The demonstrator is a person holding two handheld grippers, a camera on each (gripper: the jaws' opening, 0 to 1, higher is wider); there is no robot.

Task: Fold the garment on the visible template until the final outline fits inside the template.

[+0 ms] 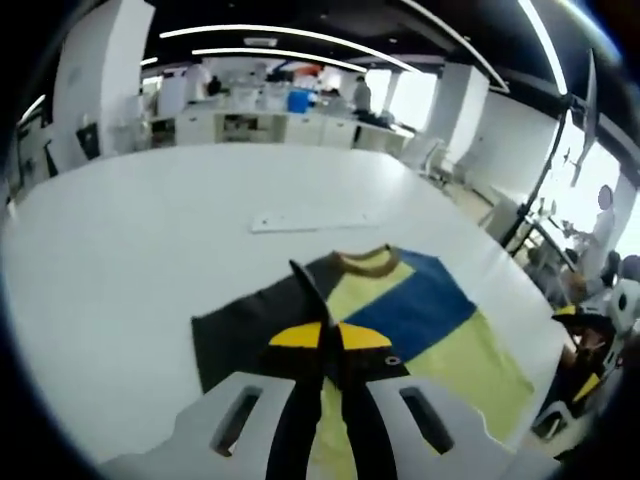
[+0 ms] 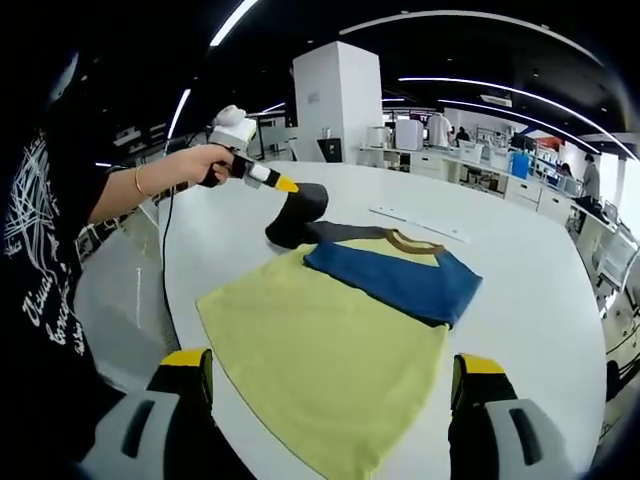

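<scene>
Shirt (image 2: 340,330) lies flat on the white table (image 2: 540,290), collar (image 2: 412,241) at the far end, yellow body toward me, blue band across the chest. My left gripper (image 2: 290,190) is clenched on the dark sleeve (image 2: 295,220) and has it lifted off the table; I take that as the start of folding the sleeve inward over the body. In the left gripper view the jaws are pressed together with dark fabric (image 1: 305,285) pinched between them. My right gripper (image 2: 330,385) hangs released over the near hem, jaws wide apart, holding nothing, probably parked there to pin or take the hem next. I can't make out a template outline on the table. A pale strip (image 2: 418,222) lies beyond the collar.
</scene>
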